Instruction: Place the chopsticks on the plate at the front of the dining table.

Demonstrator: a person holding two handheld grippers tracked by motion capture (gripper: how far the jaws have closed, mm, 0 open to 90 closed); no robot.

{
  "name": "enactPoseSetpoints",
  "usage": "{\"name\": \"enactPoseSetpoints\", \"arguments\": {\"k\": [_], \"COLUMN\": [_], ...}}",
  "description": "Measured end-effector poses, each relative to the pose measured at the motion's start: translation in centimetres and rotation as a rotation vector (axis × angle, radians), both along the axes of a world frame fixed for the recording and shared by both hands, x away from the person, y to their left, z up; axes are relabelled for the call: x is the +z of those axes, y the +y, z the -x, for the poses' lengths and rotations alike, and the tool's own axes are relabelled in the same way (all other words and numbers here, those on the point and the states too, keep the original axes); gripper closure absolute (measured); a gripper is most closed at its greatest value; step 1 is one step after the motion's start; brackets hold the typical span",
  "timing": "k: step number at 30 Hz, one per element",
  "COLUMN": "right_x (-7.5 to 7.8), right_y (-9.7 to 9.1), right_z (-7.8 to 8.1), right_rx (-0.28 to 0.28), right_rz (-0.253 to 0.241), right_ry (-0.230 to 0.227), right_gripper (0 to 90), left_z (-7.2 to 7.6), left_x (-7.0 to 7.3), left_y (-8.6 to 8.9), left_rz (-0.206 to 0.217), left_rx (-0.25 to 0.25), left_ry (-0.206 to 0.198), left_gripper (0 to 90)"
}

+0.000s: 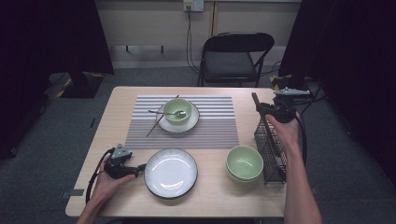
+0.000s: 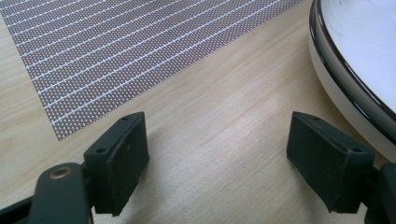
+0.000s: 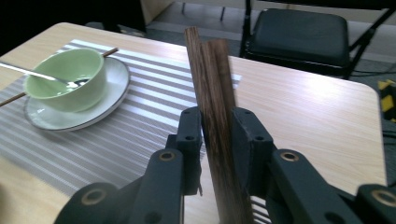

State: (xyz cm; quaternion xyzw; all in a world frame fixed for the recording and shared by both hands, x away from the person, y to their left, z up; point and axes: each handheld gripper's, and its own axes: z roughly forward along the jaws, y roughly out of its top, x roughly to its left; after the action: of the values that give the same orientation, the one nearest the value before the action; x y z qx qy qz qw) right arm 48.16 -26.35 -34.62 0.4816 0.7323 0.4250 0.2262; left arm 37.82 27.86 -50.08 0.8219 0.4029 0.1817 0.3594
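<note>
My right gripper (image 3: 218,135) is shut on a pair of dark wooden chopsticks (image 3: 210,70) that stand upright between its pads. In the high view this gripper (image 1: 261,108) holds the chopsticks (image 1: 255,99) at the far end of a black wire rack (image 1: 271,149) by the table's right edge. My left gripper (image 1: 140,168) rests low on the table at the front left, just left of a white plate with a dark rim (image 1: 171,172). Its jaws (image 2: 219,158) stand wide open over bare wood, with the plate's rim (image 2: 327,84) close to the right pad.
A striped placemat (image 1: 210,126) carries a green bowl (image 1: 177,111) on a white saucer, with a spoon in it and a chopstick (image 1: 154,127) beside it. Stacked green bowls (image 1: 244,162) sit left of the rack. A folding chair (image 1: 233,56) stands behind the table.
</note>
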Motion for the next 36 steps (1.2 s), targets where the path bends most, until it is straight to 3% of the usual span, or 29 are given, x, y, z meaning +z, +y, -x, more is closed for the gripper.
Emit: {"name": "enactPoseSetpoints", "arguments": {"k": [4, 10, 16, 22, 28, 36], "right_x": [-0.1, -0.1, 0.2, -0.4, -0.7, -0.4], "right_y": [-0.1, 0.0, -0.3, 0.0, 0.3, 0.0], "right_z": [0.4, 0.9, 1.4, 0.6, 0.3, 0.8], "right_rx": [0.013, 0.038, 0.019, 0.014, 0.01, 0.053], "right_rz": [-0.016, -0.017, -0.018, 0.011, 0.027, 0.018], "right_ry": [-0.008, -0.004, -0.035, 0.007, 0.017, 0.027], "right_gripper": [73.4, 65.3, 69.9, 73.2, 73.7, 77.7], "left_z": [0.0, 0.0, 0.0, 0.0, 0.0, 0.0], "left_x": [0.0, 0.0, 0.0, 0.0, 0.0, 0.0], "left_y": [0.0, 0.0, 0.0, 0.0, 0.0, 0.0], "left_rz": [0.0, 0.0, 0.0, 0.0, 0.0, -0.001], "left_rx": [0.0, 0.001, 0.004, 0.004, 0.004, 0.004], "left_ry": [-0.001, -0.001, -0.004, -0.005, -0.004, -0.004], "left_gripper": [20.2, 20.2, 20.3, 20.2, 20.2, 20.2]}}
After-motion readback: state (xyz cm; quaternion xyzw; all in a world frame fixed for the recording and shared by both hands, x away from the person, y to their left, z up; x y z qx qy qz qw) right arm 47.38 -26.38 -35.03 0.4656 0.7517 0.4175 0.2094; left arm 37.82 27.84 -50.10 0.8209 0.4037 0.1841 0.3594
